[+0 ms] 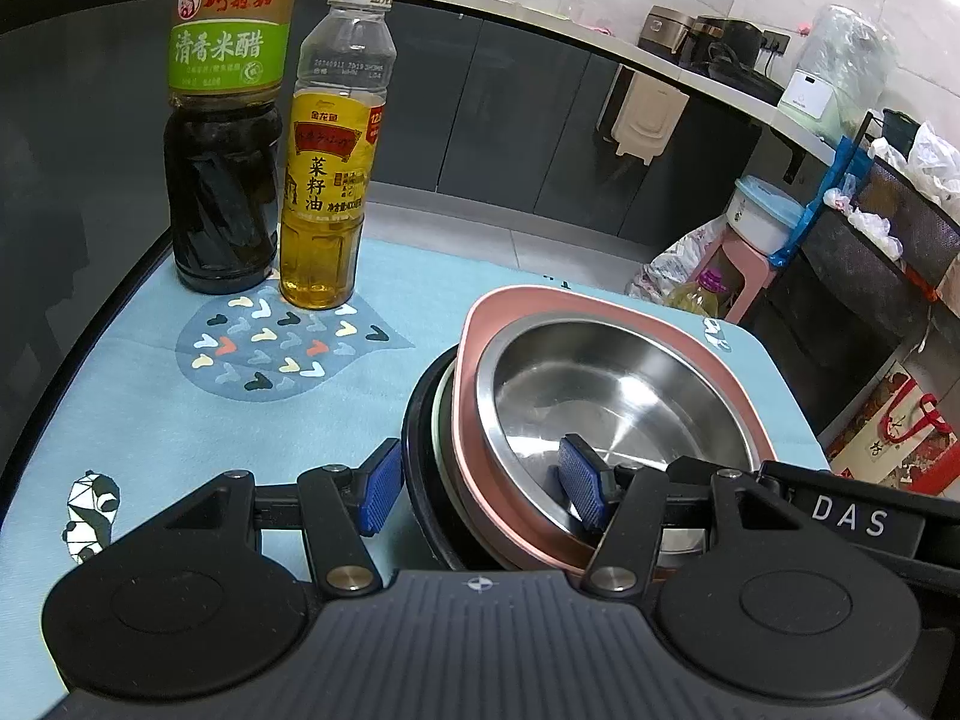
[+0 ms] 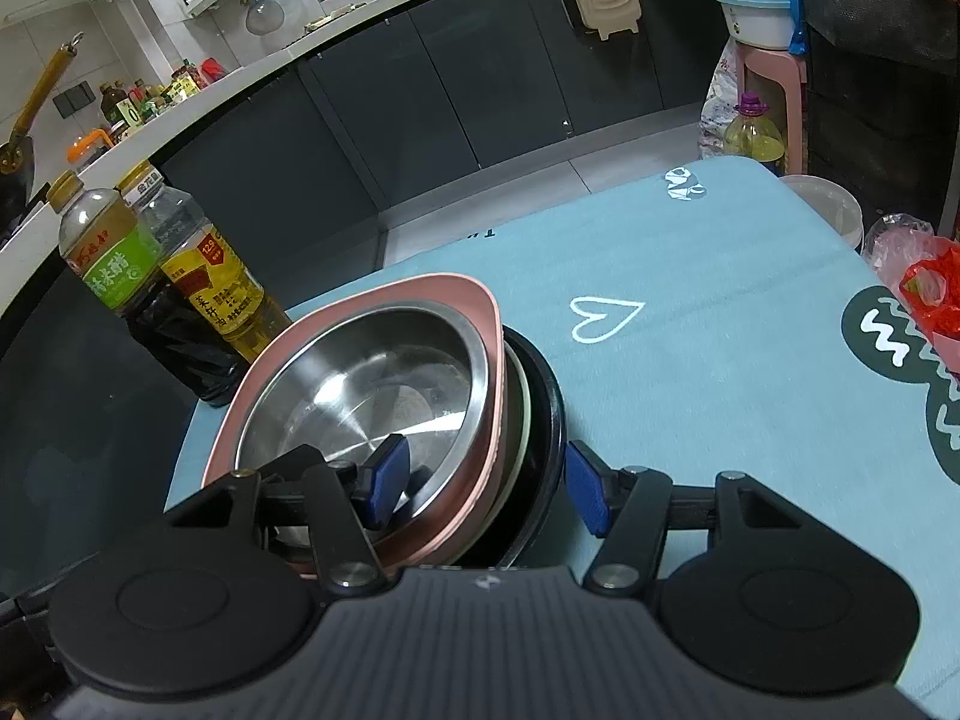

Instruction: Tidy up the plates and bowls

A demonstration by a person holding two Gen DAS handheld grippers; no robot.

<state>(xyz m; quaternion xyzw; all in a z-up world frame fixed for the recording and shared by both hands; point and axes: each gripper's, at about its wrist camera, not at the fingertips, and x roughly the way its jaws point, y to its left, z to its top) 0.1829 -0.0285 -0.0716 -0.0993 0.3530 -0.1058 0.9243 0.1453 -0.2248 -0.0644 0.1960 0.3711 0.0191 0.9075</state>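
On the counter (image 1: 150, 384), the left wrist view showed the vinegar bottle (image 1: 225, 120) and rapeseed oil bottle (image 1: 330, 180) standing left of the stack: steel bowl (image 1: 606, 396) in pink plate (image 1: 600, 309), over a black dish (image 1: 420, 480). Only the right wrist view showed the white heart print (image 2: 606, 315). The left gripper (image 1: 480, 492) and right gripper (image 2: 489, 483) each straddled the stack's rim, jaws spread, unclenched.

Silver steel bowl (image 1: 612, 414); pink plate (image 1: 606, 312); black plate (image 1: 420, 480); light-blue panda-print mat (image 1: 150, 420); blue claw pads (image 1: 379, 492).
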